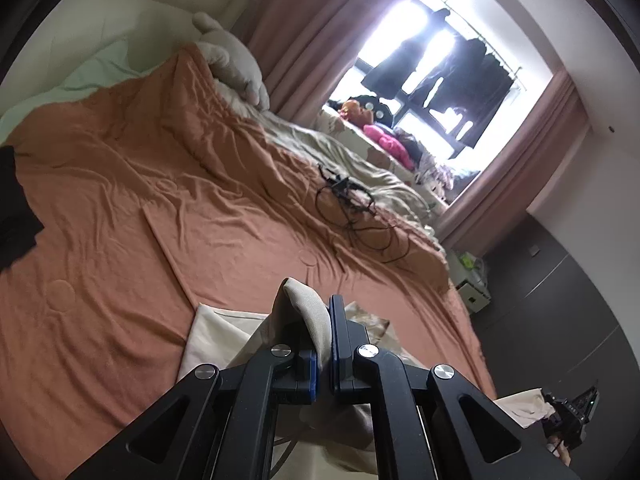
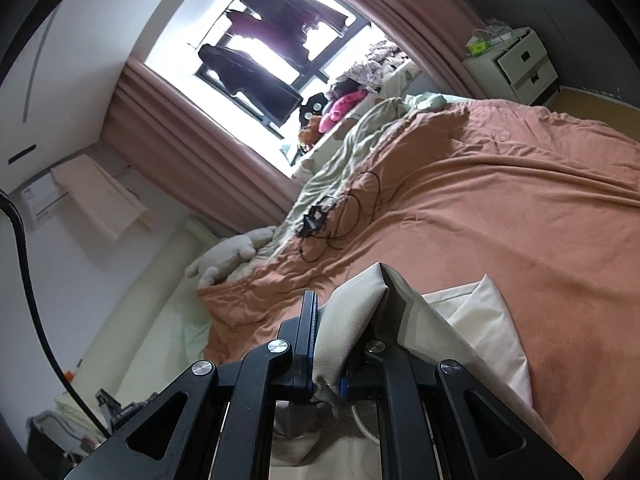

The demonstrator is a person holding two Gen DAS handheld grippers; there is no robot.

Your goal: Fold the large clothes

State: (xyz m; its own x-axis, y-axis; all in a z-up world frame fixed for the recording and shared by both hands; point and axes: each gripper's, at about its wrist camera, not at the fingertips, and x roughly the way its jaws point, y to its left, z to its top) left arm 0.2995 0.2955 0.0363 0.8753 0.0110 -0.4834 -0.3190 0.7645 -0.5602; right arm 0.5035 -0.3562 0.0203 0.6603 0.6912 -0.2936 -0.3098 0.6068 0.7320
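Beige garment (image 1: 310,312) pinched inside both tools (image 1: 323,320) (image 2: 338,336)

Free passage: the orange bedspread (image 1: 120,208) lies open across the centre and left of the left wrist view, and across the right half of the right wrist view. Obstacles: a tangle of black cables (image 1: 352,208) right of centre; a plush toy (image 1: 236,64) at the top; a black garment (image 1: 16,208) at the left edge; a crumpled quilt (image 1: 360,160) along the window side.
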